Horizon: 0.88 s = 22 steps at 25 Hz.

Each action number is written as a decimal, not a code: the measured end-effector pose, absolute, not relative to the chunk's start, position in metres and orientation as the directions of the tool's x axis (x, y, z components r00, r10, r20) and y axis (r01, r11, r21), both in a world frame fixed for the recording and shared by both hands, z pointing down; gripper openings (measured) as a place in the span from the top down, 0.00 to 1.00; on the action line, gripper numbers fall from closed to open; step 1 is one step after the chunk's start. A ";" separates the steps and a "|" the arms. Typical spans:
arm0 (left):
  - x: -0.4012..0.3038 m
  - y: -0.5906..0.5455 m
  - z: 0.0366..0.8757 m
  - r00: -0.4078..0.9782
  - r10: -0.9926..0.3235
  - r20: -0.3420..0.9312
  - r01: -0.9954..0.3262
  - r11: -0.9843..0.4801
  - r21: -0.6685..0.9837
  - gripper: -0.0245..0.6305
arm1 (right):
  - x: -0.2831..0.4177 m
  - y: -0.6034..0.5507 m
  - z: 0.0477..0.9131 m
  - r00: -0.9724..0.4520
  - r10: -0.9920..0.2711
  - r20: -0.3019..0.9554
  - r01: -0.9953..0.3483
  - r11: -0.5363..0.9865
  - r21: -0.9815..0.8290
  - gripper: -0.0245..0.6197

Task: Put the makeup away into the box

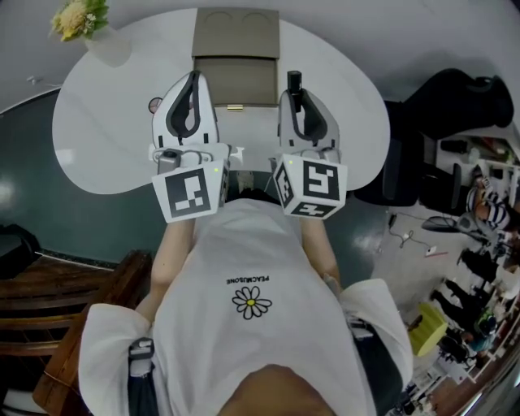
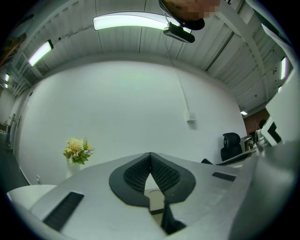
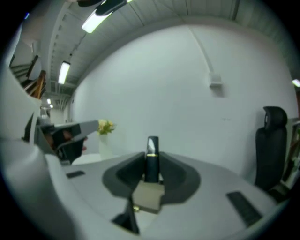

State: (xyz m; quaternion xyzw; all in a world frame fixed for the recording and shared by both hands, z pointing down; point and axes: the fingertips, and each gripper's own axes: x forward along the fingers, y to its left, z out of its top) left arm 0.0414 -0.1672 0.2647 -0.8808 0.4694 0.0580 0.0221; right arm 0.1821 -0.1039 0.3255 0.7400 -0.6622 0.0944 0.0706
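Observation:
A taupe box [image 1: 236,77] with a gold clasp lies open on the white table [image 1: 106,122], just ahead of both grippers. My right gripper [image 1: 295,91] is shut on a black lipstick [image 1: 294,80] with a gold band, which stands upright between the jaws [image 3: 153,152]. In the right gripper view the box [image 3: 147,197] shows below the jaws. My left gripper [image 1: 193,77] hangs beside it on the left, its jaws shut tip to tip with nothing between them [image 2: 150,155]. A piece of the box [image 2: 154,200] shows through the gap under its tips.
A white vase of yellow flowers [image 1: 81,20] stands at the table's far left. A small round dark-red thing [image 1: 154,104] lies on the table left of the left gripper. Black office chairs [image 1: 455,106] stand right of the table, a wooden bench [image 1: 49,284] at lower left.

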 end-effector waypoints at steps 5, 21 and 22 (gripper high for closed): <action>0.043 -0.165 0.265 0.551 -0.826 -0.123 -0.831 -0.556 0.010 0.93 | 0.165 -0.100 0.307 0.089 -0.981 0.170 -0.994 -0.099 -0.048 0.78; 0.012 -0.179 0.275 0.473 -0.873 -0.116 -0.877 -0.479 0.031 0.93 | 0.135 -0.139 0.326 -0.222 -0.940 0.260 -0.973 0.229 -0.003 0.79; 0.008 -0.180 0.277 0.464 -0.879 -0.113 -0.882 -0.470 0.032 0.93 | 0.132 -0.145 0.332 -0.255 -0.925 0.283 -0.963 0.269 0.012 0.79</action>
